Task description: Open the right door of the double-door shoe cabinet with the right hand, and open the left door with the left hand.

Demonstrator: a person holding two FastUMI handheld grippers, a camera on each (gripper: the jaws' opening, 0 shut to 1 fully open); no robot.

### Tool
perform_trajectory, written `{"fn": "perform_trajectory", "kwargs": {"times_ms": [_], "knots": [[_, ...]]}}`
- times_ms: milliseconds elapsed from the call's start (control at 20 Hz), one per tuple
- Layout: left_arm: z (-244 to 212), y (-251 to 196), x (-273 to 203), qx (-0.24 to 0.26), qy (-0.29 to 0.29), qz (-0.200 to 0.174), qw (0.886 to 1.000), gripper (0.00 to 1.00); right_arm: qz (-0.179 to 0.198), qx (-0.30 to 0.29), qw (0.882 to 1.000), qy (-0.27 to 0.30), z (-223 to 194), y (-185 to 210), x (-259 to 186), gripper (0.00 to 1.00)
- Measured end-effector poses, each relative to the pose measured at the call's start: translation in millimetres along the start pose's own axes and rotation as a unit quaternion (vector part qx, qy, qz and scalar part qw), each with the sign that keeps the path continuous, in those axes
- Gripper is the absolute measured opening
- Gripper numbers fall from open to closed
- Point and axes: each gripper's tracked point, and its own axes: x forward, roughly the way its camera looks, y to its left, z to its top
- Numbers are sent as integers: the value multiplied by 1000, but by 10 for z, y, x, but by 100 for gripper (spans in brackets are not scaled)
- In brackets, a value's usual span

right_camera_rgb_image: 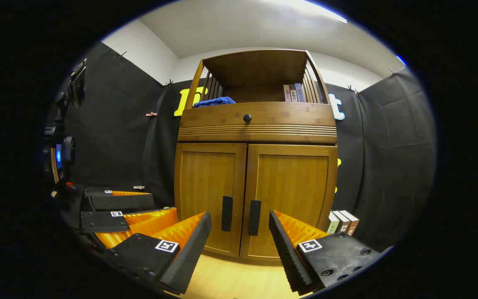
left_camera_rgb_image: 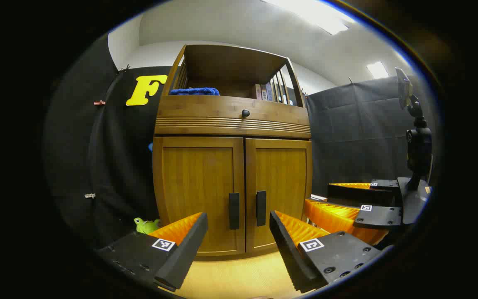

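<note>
A wooden shoe cabinet (left_camera_rgb_image: 230, 120) (right_camera_rgb_image: 257, 124) stands ahead with both doors closed. The left door (left_camera_rgb_image: 199, 187) (right_camera_rgb_image: 208, 187) and right door (left_camera_rgb_image: 280, 187) (right_camera_rgb_image: 291, 191) each carry a dark vertical handle, the left handle (left_camera_rgb_image: 234, 210) (right_camera_rgb_image: 227, 213) and the right handle (left_camera_rgb_image: 261, 208) (right_camera_rgb_image: 254, 217) side by side at the middle seam. My left gripper (left_camera_rgb_image: 239, 241) is open, a short way in front of the handles. My right gripper (right_camera_rgb_image: 240, 241) is open too, facing the same handles. In the left gripper view the right gripper (left_camera_rgb_image: 361, 207) sits at the right; in the right gripper view the left gripper (right_camera_rgb_image: 118, 207) sits at the left.
A drawer with a round knob (left_camera_rgb_image: 245, 113) (right_camera_rgb_image: 247, 118) tops the doors. The open shelf above holds a blue cloth (left_camera_rgb_image: 194, 91) (right_camera_rgb_image: 214, 101) and books (right_camera_rgb_image: 293, 93). Books (right_camera_rgb_image: 342, 222) stand on the floor right of the cabinet. A green toy (left_camera_rgb_image: 147, 225) lies at its left.
</note>
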Motion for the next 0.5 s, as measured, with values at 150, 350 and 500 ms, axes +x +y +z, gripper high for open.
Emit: {"fn": "perform_trajectory", "kwargs": {"times_ms": [150, 350, 500], "knots": [[-4, 6, -8, -1, 0, -1, 1000, 93, 4, -5, 1000, -5, 18, 33, -31, 88], [37, -1, 2, -3, -6, -2, 1000, 93, 11, -1, 1000, -17, 81, 65, -60, 89], [46, 11, -8, -4, -10, 0, 1000, 93, 6, 1, 1000, -28, 134, 26, -77, 88]]}}
